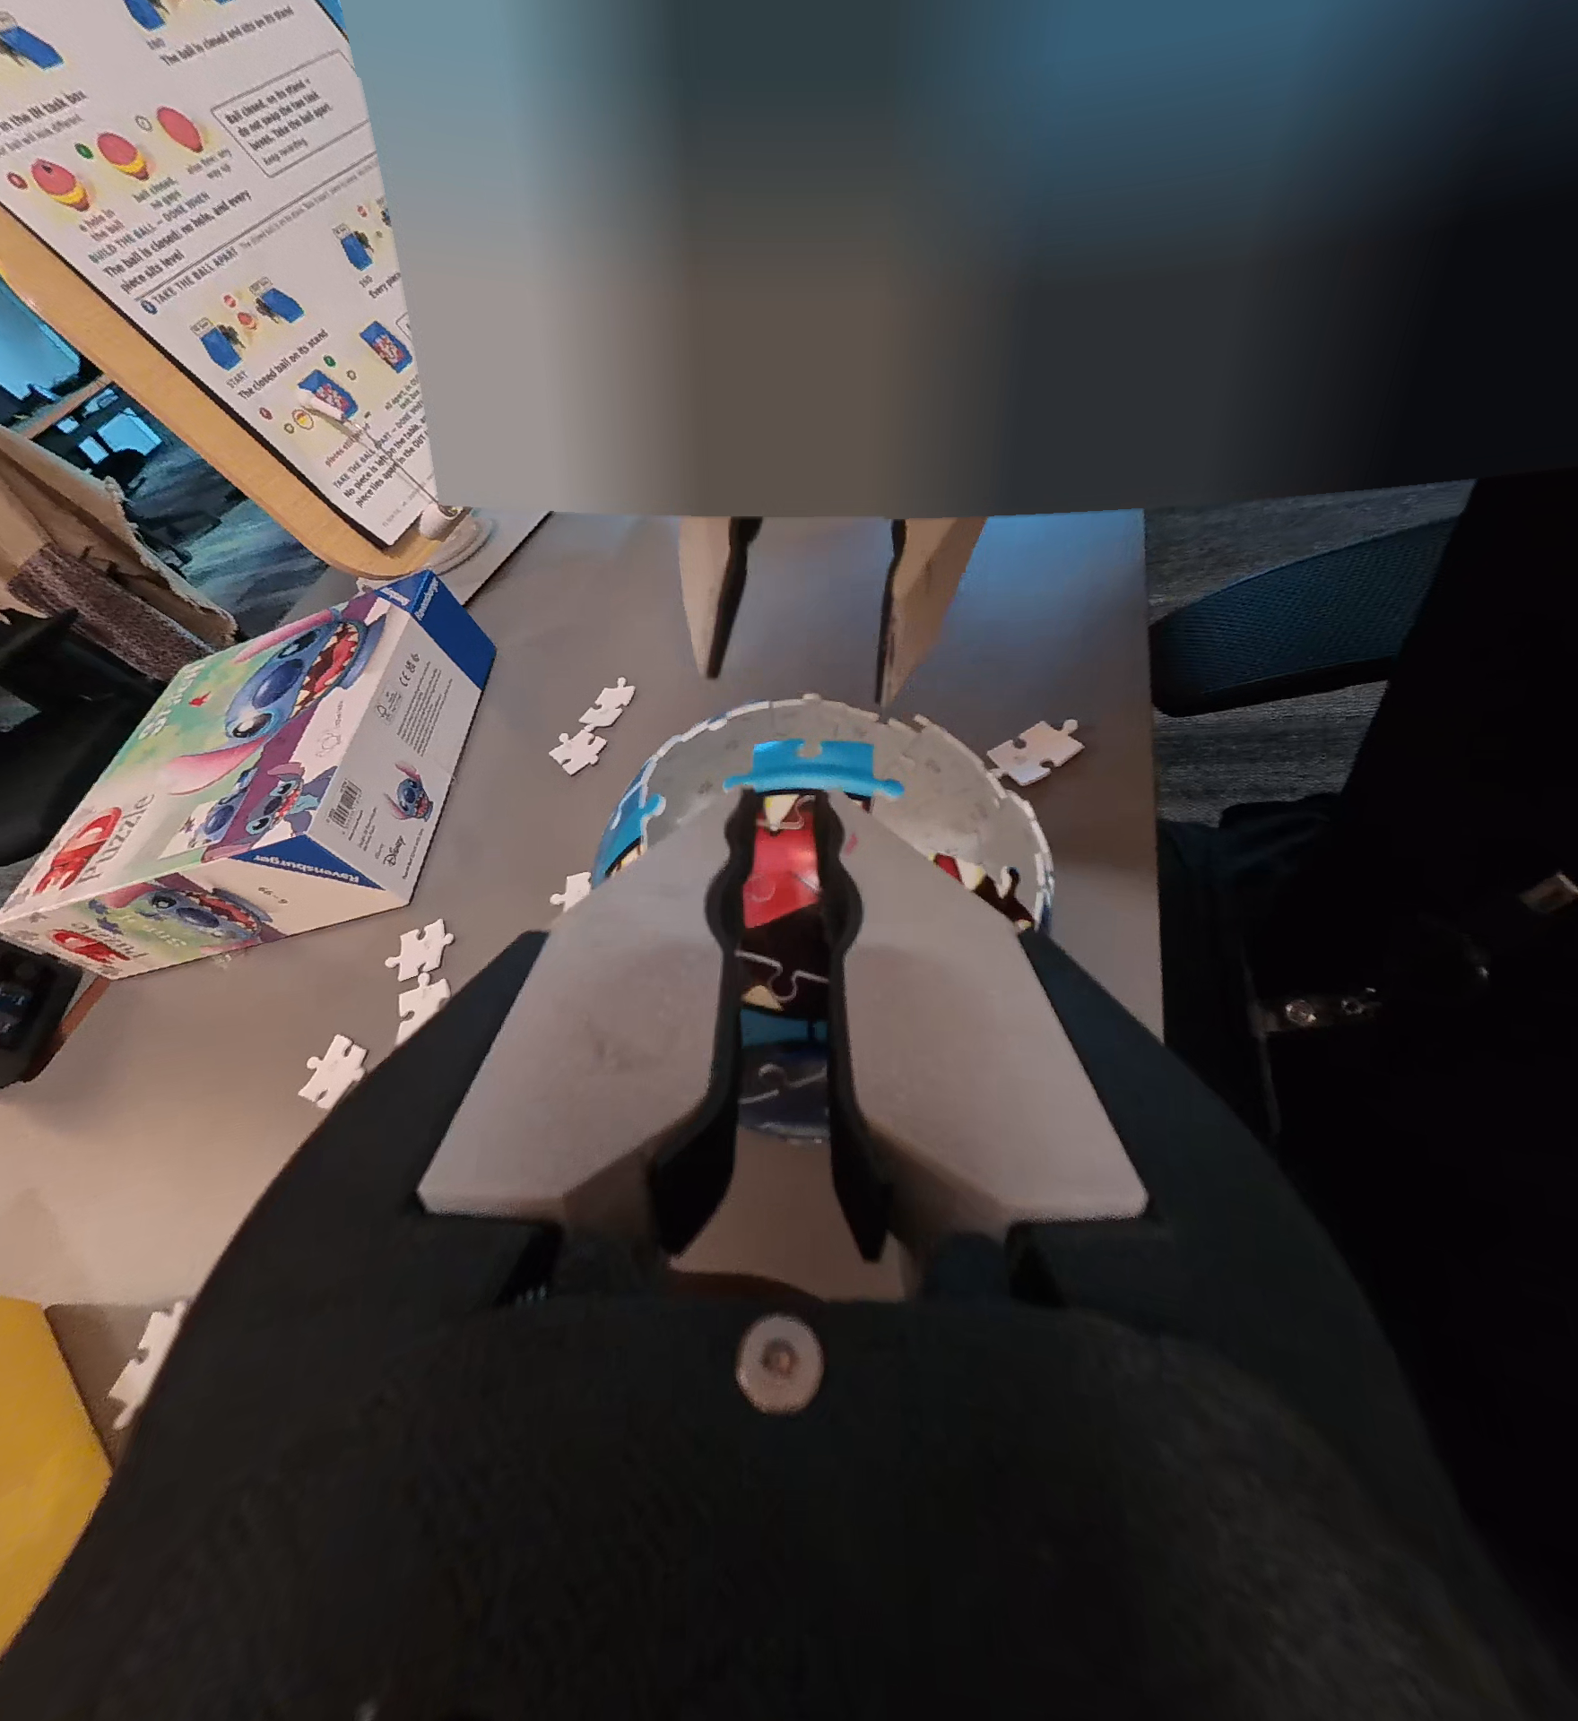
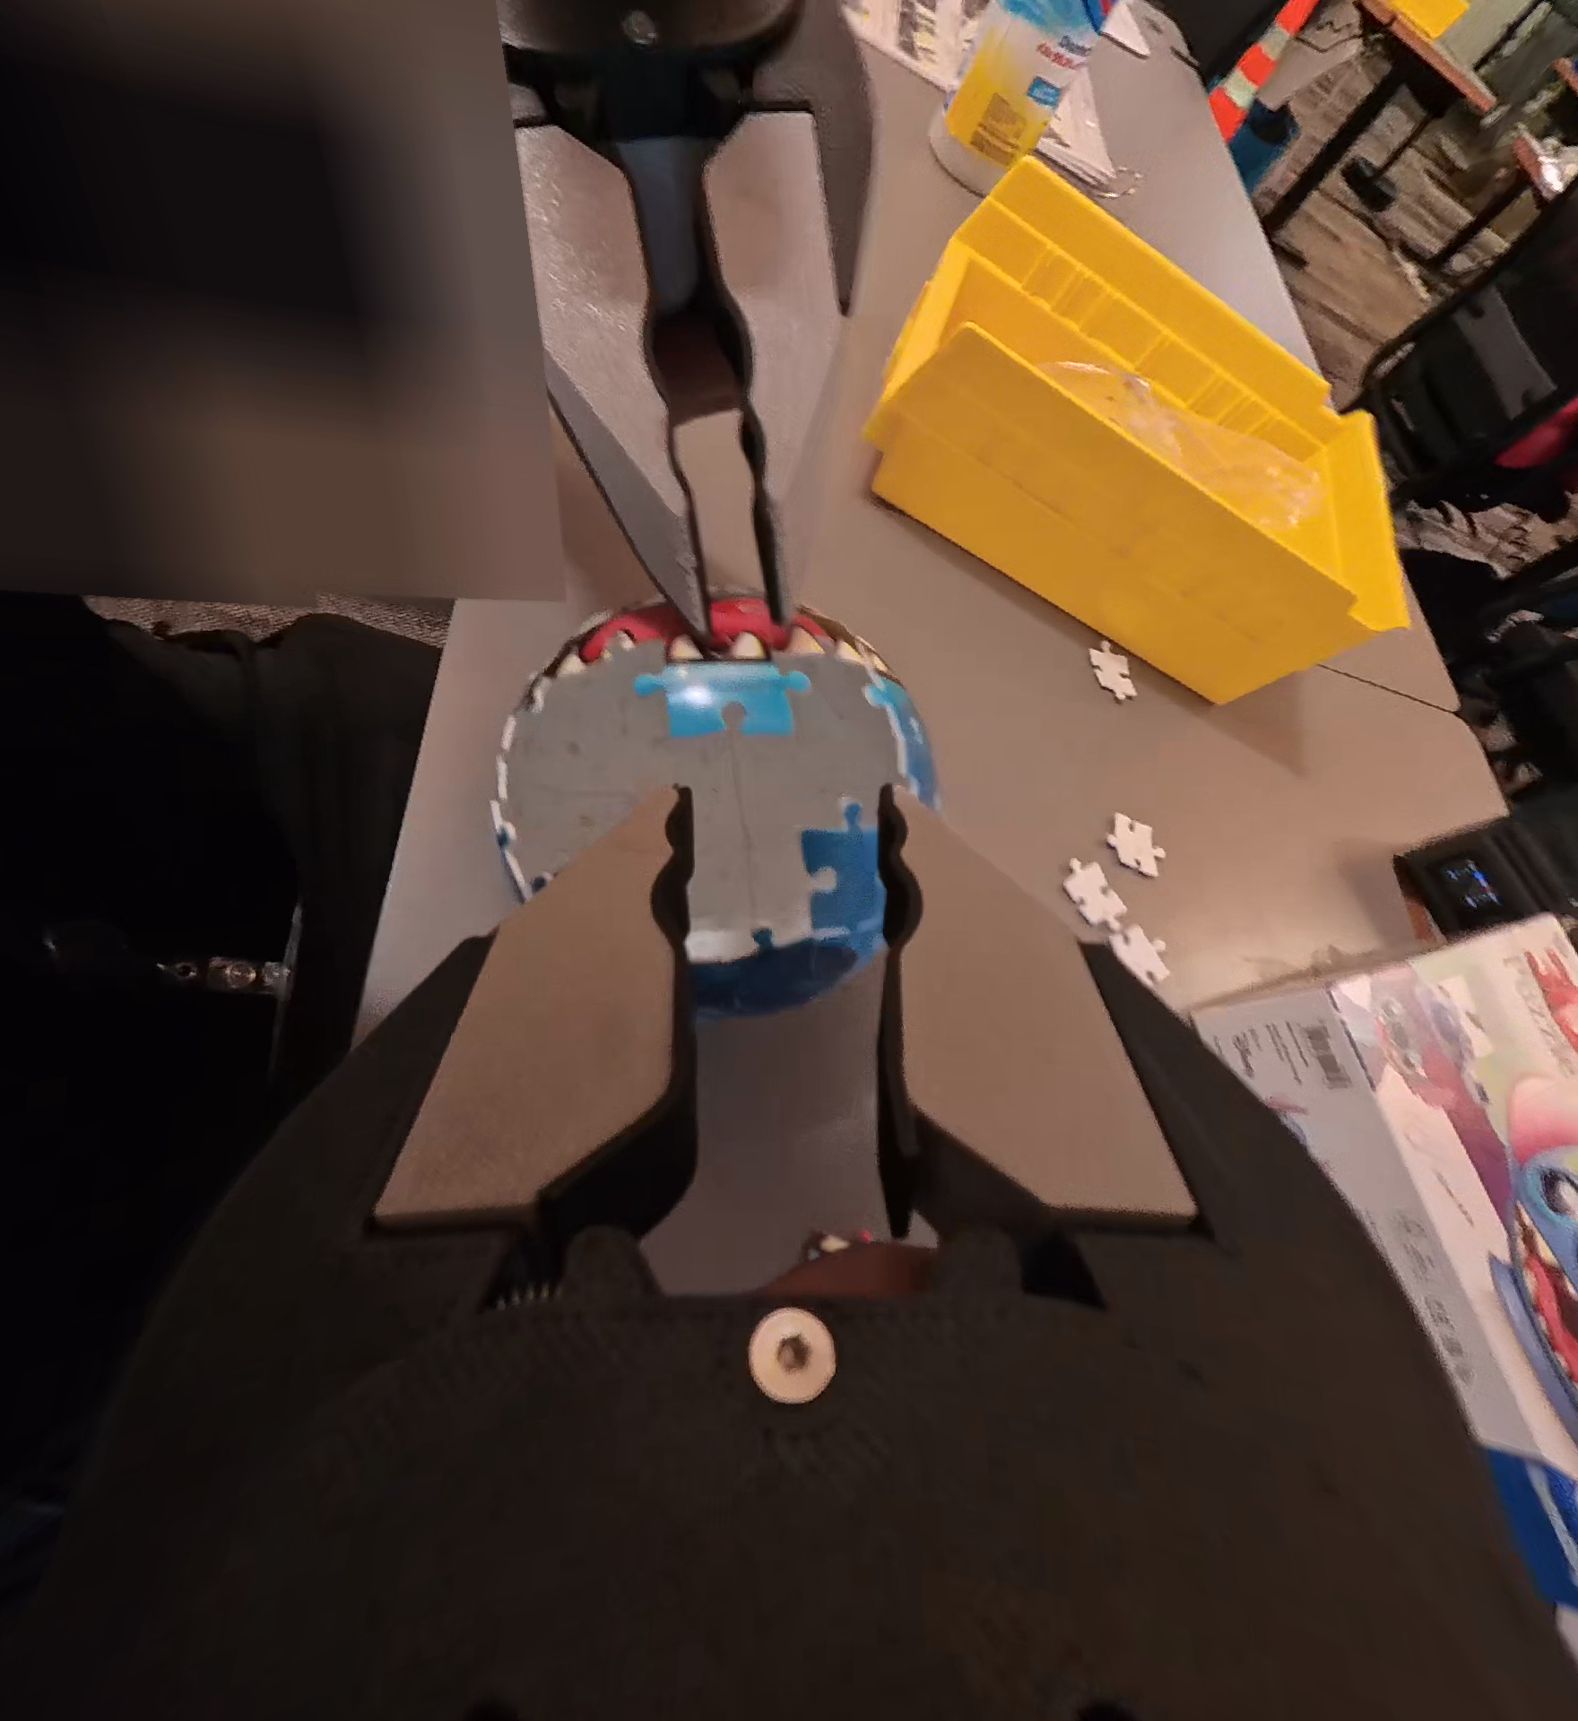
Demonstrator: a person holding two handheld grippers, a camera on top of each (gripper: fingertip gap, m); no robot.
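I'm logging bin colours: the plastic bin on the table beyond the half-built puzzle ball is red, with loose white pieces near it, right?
Not quite: the plastic bin is yellow, not red, as the right wrist view shows. It stands beyond the half-built puzzle ball, with loose white pieces near it.

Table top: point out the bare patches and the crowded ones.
Bare: grey table between the puzzle ball and yellow bin. Crowded: loose white pieces lie between the ball and the puzzle box; both grippers' fingers meet at the ball.
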